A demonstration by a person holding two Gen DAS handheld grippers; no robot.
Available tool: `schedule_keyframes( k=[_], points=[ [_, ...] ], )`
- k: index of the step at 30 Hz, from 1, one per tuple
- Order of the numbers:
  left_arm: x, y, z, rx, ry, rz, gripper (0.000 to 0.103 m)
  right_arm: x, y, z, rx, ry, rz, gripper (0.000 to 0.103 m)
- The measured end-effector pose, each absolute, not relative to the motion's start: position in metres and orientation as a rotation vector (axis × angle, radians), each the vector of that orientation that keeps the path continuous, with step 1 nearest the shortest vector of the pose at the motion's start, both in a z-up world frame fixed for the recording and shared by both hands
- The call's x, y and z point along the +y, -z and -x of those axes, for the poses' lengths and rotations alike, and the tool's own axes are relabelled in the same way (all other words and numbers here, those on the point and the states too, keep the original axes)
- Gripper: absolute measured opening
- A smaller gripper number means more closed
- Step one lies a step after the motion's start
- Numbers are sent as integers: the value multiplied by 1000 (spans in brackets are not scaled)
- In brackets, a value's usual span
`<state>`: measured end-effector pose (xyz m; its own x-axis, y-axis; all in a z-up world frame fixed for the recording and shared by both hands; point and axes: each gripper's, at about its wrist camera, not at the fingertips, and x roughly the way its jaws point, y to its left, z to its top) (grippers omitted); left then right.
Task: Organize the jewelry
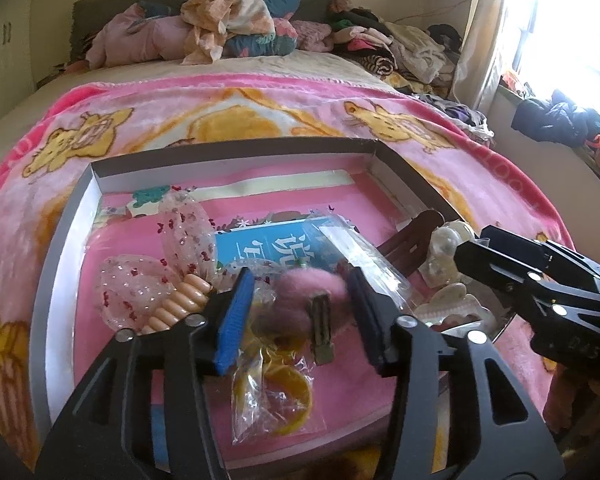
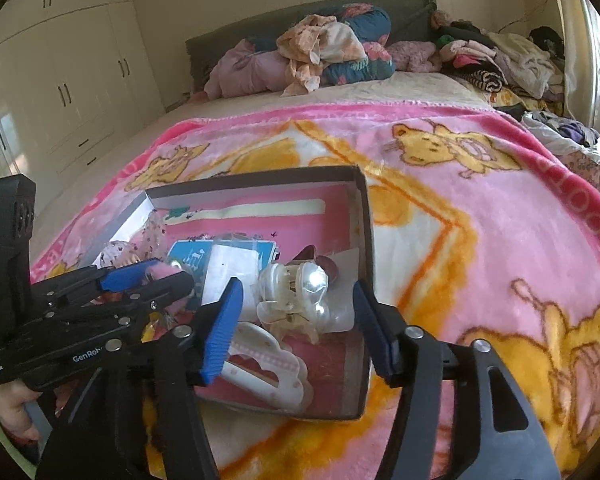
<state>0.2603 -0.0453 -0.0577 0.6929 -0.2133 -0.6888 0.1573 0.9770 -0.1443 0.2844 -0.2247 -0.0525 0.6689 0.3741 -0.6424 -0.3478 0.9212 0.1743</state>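
Both grippers hang over the shallow box [image 1: 236,160] on the bed blanket [image 2: 480,240]. Left gripper [image 1: 300,312] stands with jaws apart, nothing pinched; the fuzzy pink hair clip [image 1: 308,296] lies loose between them, its metal bar running along my line of reach, toward me and away. Right gripper [image 2: 296,320] is likewise spread and empty, the clear claw clip [image 2: 296,292] lying between its fingers, the white one [image 2: 260,364] nearer me. Beyond, a blue card [image 1: 268,248] lies mid-box. My left is nearer the pink clip, I judge.
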Motion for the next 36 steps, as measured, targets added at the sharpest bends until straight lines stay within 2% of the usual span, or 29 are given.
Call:
schedule_keyframes(
  k=[4,9,21,36],
  points=[
    [-42,54,-257,778,199,83,51,-227,46,-276,705,-390,-29,71],
    [-37,46,-251,764,185,90,64,-227,38,-264,685,-380,-19,80],
    [-21,17,-225,704,159,109,92,-229,20,-237,643,-375,-24,93],
    [-5,-4,-178,652,127,119,92,-222,1,-190,600,-396,-5,96]
  ],
)
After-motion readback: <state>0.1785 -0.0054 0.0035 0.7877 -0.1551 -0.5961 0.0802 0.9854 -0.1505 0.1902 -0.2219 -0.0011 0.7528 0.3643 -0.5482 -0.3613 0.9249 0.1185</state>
